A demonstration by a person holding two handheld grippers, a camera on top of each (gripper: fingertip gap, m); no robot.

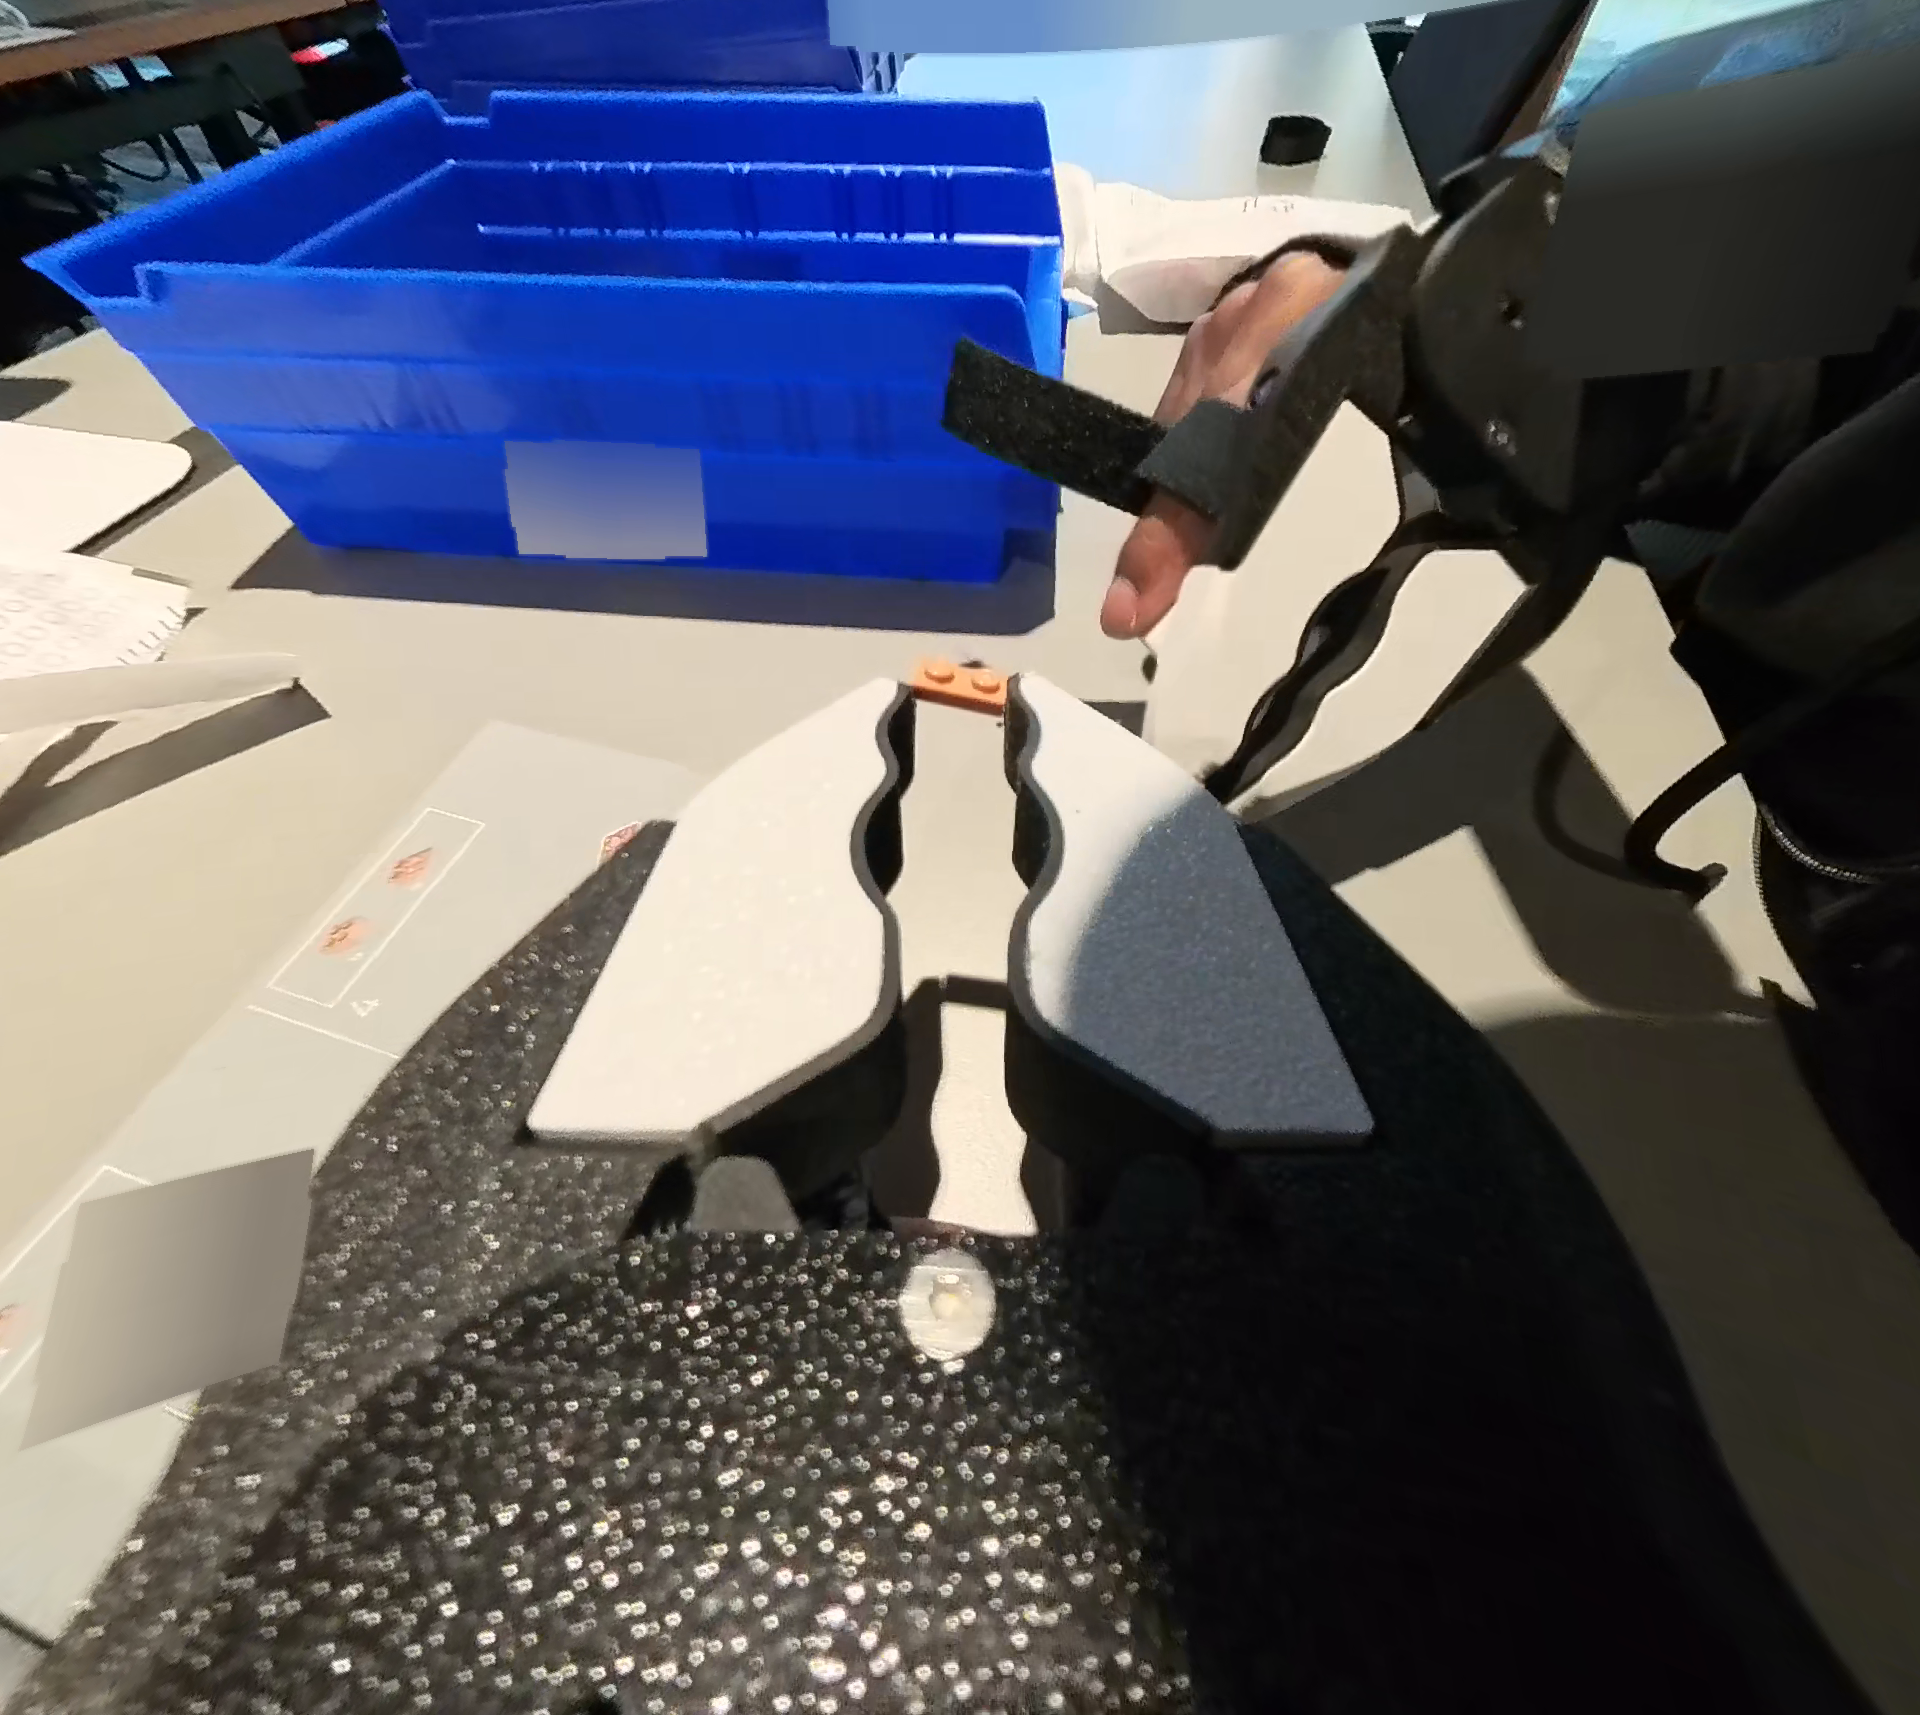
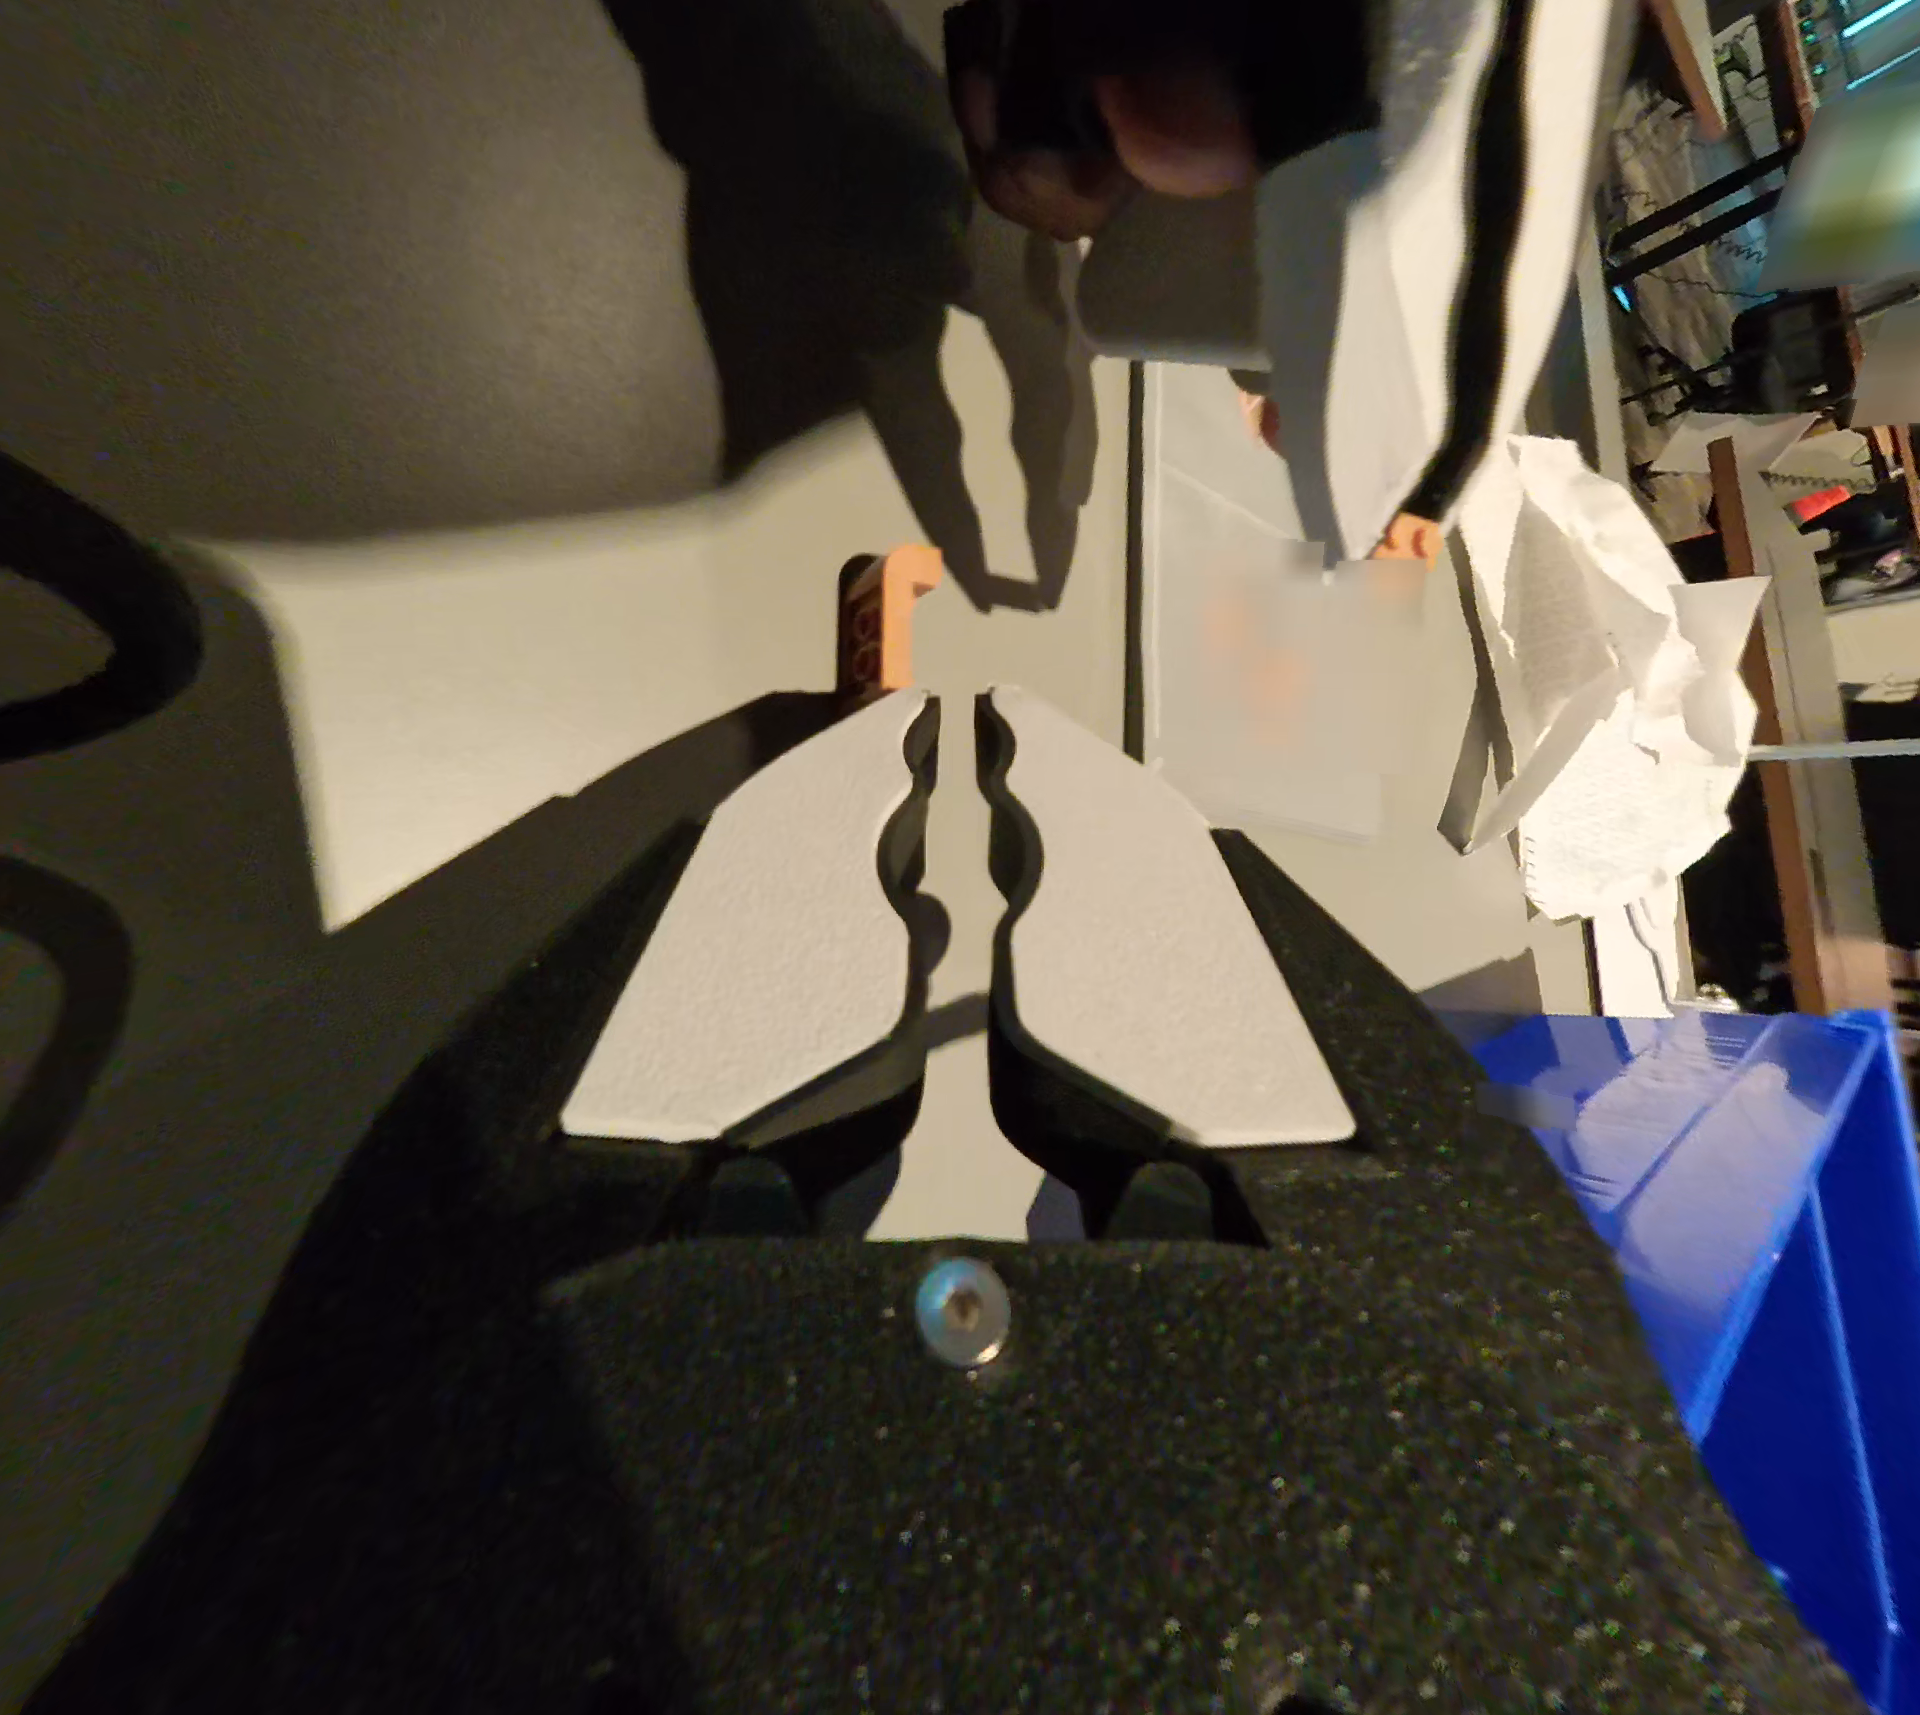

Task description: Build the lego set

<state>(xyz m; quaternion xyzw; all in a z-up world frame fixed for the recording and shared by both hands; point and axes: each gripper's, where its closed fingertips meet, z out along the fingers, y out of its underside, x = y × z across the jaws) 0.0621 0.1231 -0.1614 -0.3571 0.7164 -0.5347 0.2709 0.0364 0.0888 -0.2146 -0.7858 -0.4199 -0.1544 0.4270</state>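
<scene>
My left gripper (image 1: 961,697) is shut on a small orange two-stud plate (image 1: 961,686), held at the fingertips just above the grey table (image 1: 623,678). It also shows in the right wrist view, upper right, with the orange plate (image 2: 1408,541) at its tip. My right gripper (image 2: 954,699) stands nearly shut with only a narrow gap and nothing between its jaws. An orange L-shaped lego piece (image 2: 902,616) sits on the table just beyond its left fingertip. In the left wrist view the right gripper, held by a hand (image 1: 1174,470), points down at the table to the right.
Stacked blue bins (image 1: 582,377) stand at the back left, and one blue bin (image 2: 1787,1250) is close beside my right gripper. An instruction booklet (image 1: 395,886) lies under my left gripper. Crumpled white paper (image 2: 1600,699) lies near the table's far edge. One gripper's finger ends stand about 7 cm off the other's.
</scene>
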